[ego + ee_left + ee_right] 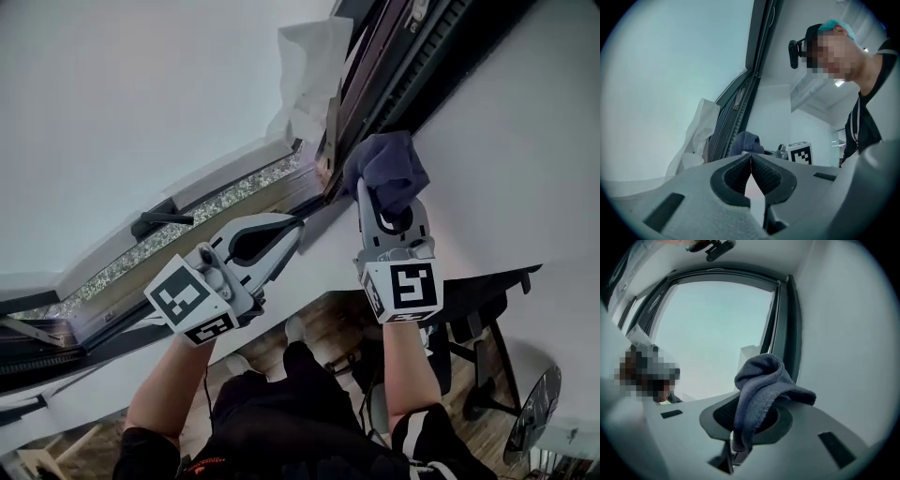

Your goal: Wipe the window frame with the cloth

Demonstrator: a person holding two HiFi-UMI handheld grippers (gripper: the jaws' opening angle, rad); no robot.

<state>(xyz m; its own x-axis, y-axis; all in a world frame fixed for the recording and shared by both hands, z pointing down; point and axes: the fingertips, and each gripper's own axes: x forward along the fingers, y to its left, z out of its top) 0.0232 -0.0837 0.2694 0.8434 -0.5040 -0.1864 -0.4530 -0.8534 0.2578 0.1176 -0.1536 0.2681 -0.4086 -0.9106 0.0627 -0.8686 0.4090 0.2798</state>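
A dark blue-grey cloth (389, 167) is bunched in my right gripper (386, 208), which is shut on it and holds it up against the dark window frame (394, 66) beside the white wall. In the right gripper view the cloth (761, 385) drapes out over the jaws, with the frame's upright (785, 329) just beyond it. My left gripper (281, 234) is shut on nothing and hangs to the left, near the lower frame rail (234, 202). The left gripper view shows its pads (759, 176) pressed together, with the cloth (745, 143) and frame (759, 51) ahead.
A white paper or plastic sheet (314, 70) hangs by the frame above the cloth. A black window handle (159, 220) sits on the lower rail at left. White wall (506, 141) lies right of the frame. Below stand a dark desk (487, 286) and a chair (478, 375).
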